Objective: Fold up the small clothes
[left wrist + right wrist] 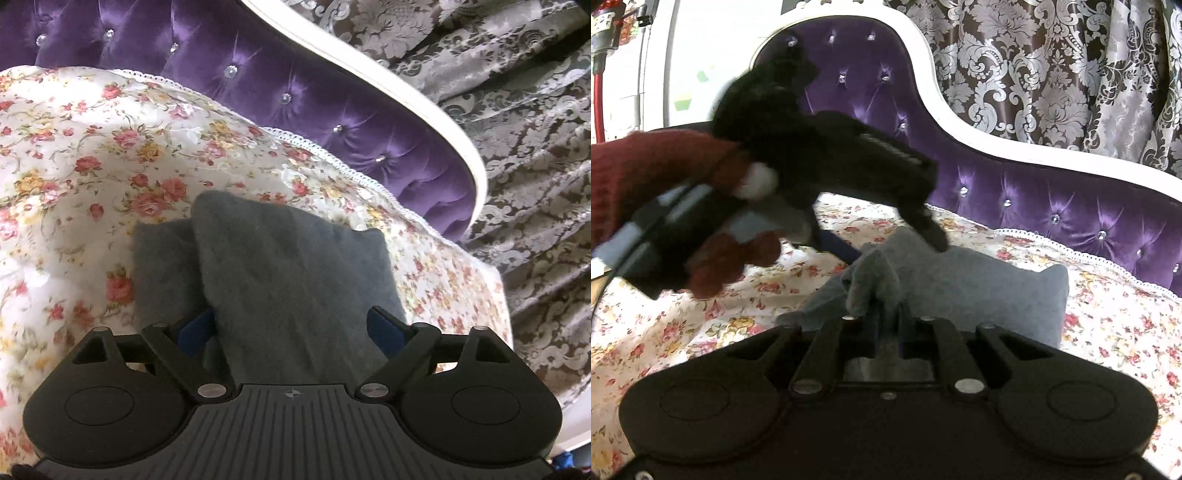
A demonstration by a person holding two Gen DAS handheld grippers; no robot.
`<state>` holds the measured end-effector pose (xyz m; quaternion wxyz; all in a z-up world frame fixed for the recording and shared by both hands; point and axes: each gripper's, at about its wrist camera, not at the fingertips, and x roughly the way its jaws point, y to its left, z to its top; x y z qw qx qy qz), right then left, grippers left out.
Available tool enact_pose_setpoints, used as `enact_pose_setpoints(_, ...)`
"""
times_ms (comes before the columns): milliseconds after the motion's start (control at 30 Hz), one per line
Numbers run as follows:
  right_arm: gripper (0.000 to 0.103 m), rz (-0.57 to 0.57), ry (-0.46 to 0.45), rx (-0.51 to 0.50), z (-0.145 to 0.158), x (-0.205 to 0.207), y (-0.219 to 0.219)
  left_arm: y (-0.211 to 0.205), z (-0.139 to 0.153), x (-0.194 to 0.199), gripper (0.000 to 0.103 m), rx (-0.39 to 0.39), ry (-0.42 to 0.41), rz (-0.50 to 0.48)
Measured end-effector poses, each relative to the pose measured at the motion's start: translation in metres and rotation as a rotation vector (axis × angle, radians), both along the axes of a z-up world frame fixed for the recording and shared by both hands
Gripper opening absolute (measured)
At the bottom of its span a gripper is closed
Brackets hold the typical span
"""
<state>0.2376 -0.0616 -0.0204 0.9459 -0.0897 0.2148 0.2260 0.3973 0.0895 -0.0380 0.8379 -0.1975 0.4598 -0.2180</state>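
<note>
A small grey fleece garment (288, 273) lies partly folded on the flowered bedspread (92, 155). In the left wrist view my left gripper (291, 328) is open, its blue-padded fingers (384, 328) standing on either side of the near end of the garment. In the right wrist view my right gripper (886, 317) is shut on a bunched corner of the grey garment (979, 280) and lifts it a little. The left gripper (897, 225) shows there too, held by a hand in a red sleeve, just above the garment's far edge.
A purple tufted headboard (314, 96) with a white frame runs behind the bed. A patterned grey curtain (517, 129) hangs beyond it. The bedspread's lace edge (332, 155) lies along the headboard. The red-sleeved arm (646, 173) crosses the left of the right wrist view.
</note>
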Motion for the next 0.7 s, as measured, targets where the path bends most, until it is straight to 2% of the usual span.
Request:
enact_pose_setpoints(67, 0.014, 0.004, 0.001, -0.002, -0.001, -0.003, 0.001, -0.004, -0.002, 0.007, 0.045, 0.031, 0.01, 0.006)
enact_pose_setpoints(133, 0.014, 0.011, 0.006, -0.003, -0.002, -0.005, 0.002, -0.006, -0.006, 0.013, 0.032, 0.063, 0.023, 0.003)
enact_pose_setpoints(167, 0.014, 0.013, 0.008, -0.004, -0.003, -0.006, 0.002, -0.007, -0.008, 0.014, 0.023, 0.068, 0.016, 0.002)
enact_pose_setpoints(200, 0.014, 0.014, 0.01, -0.005, -0.004, -0.006, 0.003, -0.007, -0.009, 0.014, 0.018, 0.07, 0.002, 0.002)
enact_pose_setpoints(333, 0.014, 0.014, 0.025, 0.001, -0.006, -0.006, 0.004, -0.01, -0.002, 0.012, 0.011, 0.103, -0.055, -0.016)
enact_pose_setpoints(400, 0.013, 0.005, 0.021, 0.019, -0.004, -0.007, 0.004, -0.01, 0.013, 0.007, 0.01, 0.136, -0.111, -0.039)
enact_pose_setpoints(500, 0.013, 0.002, -0.006, 0.067, 0.005, -0.011, 0.007, -0.003, 0.035, 0.002, 0.008, 0.134, -0.188, -0.062)
enact_pose_setpoints(567, 0.013, 0.02, -0.008, 0.07, 0.006, -0.01, 0.017, 0.002, 0.036, 0.004, 0.008, 0.143, -0.193, -0.064)
enact_pose_setpoints(667, 0.016, 0.04, 0.052, 0.031, -0.007, 0.001, 0.037, 0.003, 0.016, 0.01, 0.012, 0.273, -0.152, -0.031)
enact_pose_setpoints(700, 0.02, 0.048, 0.089, 0.024, -0.012, 0.006, 0.04, 0.004, 0.005, 0.012, 0.017, 0.325, -0.129, -0.017)
